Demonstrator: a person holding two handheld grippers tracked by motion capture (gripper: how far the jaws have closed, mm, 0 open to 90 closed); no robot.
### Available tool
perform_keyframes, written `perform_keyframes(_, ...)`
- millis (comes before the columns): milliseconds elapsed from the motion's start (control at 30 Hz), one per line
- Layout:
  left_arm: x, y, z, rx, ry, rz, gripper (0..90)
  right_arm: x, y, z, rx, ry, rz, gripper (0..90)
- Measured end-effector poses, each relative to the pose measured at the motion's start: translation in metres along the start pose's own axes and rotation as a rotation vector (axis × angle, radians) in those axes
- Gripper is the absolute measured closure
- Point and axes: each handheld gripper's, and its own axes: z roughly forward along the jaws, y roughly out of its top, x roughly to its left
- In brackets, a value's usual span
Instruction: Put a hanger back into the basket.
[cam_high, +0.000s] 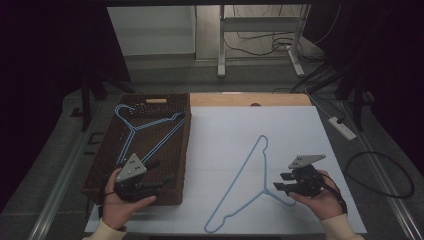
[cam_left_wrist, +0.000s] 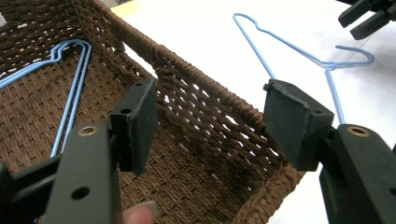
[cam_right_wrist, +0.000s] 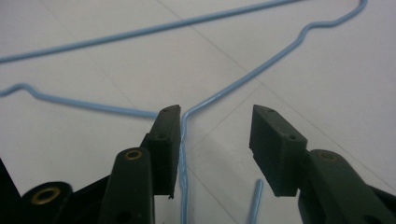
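A light-blue wire hanger (cam_high: 240, 172) lies flat on the white table sheet (cam_high: 280, 135), hook toward the person. My right gripper (cam_high: 280, 181) stands open at the hanger's neck. In the right gripper view the twisted neck (cam_right_wrist: 183, 154) runs between the jaws of the right gripper (cam_right_wrist: 215, 116), close against the left one. A brown wicker basket (cam_high: 186, 145) at the left holds two more blue hangers (cam_high: 145, 125). My left gripper (cam_high: 161, 171) is open over the basket's near right corner. The left gripper (cam_left_wrist: 210, 100) has the basket wall (cam_left_wrist: 210, 102) between its jaws, apart from it.
A wooden strip (cam_high: 250, 99) edges the table's far side. On the floor at the right lie a white power strip (cam_high: 342, 127) and looping cables (cam_high: 380, 172). Metal desk legs (cam_high: 221, 45) stand beyond the table.
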Motion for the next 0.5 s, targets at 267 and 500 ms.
perform_keyframes(267, -0.001, 0.0, 0.001, 0.004, -0.001, 0.0, 36.9, 0.006, 0.0, 0.013, 0.14, 0.024, -0.047, 48.5)
perform_keyframes(500, -0.001, 0.0, 0.001, 0.003, -0.004, 0.002, 36.9, 0.014, 0.004, 0.026, 0.248, 0.015, -0.101, 52.0)
